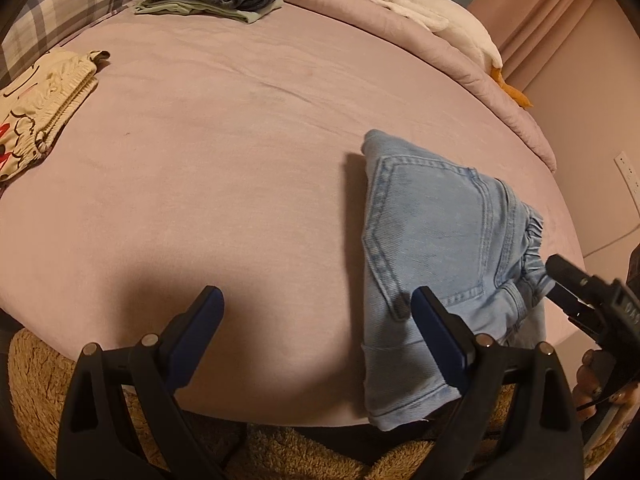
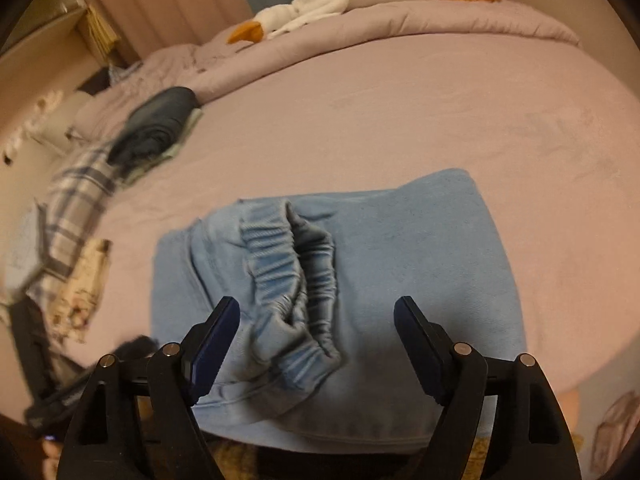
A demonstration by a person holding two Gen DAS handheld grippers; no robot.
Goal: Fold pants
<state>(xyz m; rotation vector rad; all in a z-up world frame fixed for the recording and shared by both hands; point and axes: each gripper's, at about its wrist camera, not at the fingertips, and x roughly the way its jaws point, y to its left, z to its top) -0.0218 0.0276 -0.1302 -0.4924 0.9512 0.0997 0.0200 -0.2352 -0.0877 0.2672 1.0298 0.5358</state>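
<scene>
the folded light-blue denim pants [image 2: 340, 280] lie on the mauve-sheeted bed [image 1: 240, 140], spread under and ahead of the right gripper [image 2: 318, 336], whose jaws stand wide apart around the gathered elastic waistband [image 2: 296, 280], holding nothing. the left gripper [image 1: 318, 312] is likewise open and empty, the pants lying by its right-hand jaw and beyond.
</scene>
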